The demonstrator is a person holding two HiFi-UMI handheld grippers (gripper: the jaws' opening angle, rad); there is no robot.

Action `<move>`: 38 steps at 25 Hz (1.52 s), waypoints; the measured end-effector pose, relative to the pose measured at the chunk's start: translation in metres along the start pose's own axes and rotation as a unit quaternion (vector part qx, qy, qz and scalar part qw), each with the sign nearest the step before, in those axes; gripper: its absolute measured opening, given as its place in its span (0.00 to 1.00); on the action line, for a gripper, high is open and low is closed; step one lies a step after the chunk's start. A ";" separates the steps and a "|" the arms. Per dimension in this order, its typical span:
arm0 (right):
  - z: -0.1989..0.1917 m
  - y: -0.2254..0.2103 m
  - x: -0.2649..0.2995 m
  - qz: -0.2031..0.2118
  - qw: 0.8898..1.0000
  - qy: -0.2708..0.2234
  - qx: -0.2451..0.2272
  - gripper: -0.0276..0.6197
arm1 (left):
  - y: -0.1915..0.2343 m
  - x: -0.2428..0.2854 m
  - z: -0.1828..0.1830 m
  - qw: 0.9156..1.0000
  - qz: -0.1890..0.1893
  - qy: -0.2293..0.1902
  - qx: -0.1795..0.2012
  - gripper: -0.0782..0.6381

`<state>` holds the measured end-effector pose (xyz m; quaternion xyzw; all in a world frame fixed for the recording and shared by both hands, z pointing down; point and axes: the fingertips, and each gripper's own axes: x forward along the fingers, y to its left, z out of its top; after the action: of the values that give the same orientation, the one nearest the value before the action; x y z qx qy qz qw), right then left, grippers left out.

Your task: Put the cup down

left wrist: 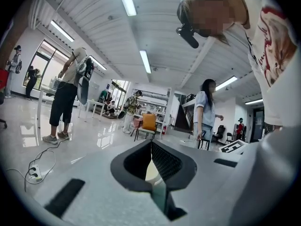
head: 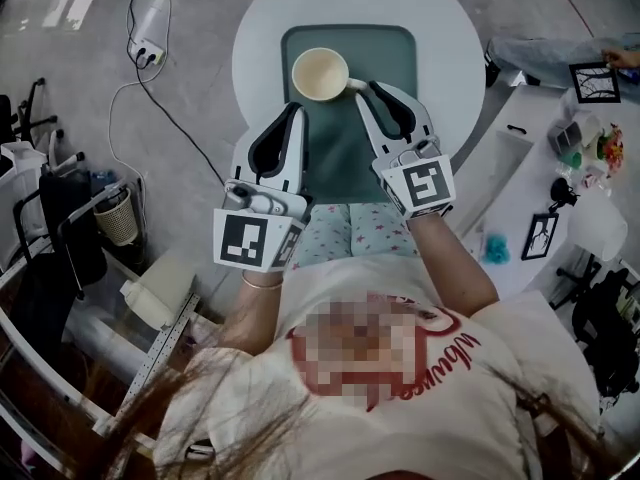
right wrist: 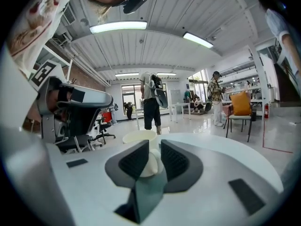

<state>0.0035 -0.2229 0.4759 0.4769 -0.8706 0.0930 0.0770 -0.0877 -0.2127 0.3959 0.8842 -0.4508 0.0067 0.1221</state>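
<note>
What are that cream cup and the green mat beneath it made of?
The cup looks like ceramic or hard plastic: thick rim, even cream surface, matte with no glare. The green mat seems to be rubber or silicone: flat, rounded corners, dull finish. Neither can be settled from the look alone.

The head view looks steeply down from above the person onto the round white table (head: pixel 450 38), with the cup (head: pixel 318 73) at upper centre. Both gripper views sit low and close over the tabletop, facing along their jaws into the room. The right gripper view shares the cup and green mat (head: pixel 340 158) with the head view.
</note>
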 end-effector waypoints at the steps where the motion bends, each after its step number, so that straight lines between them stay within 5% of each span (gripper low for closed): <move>1: 0.005 0.000 0.000 0.000 1.000 -0.004 -0.001 0.13 | -0.001 0.000 0.002 1.000 -0.002 -0.002 0.001 0.13; 16: 0.117 -0.013 -0.009 -0.013 0.996 -0.086 -0.031 0.13 | -0.011 -0.002 0.044 0.999 -0.008 -0.028 0.023 0.13; 38: 0.200 0.012 -0.020 0.065 0.987 -0.129 -0.073 0.09 | -0.035 -0.001 0.094 0.997 -0.004 -0.064 0.041 0.13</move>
<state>-0.0048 -0.2474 0.2762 0.4205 -0.9069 -0.0278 -0.0076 -0.0697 -0.2135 0.2972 0.8889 -0.4535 -0.0320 0.0565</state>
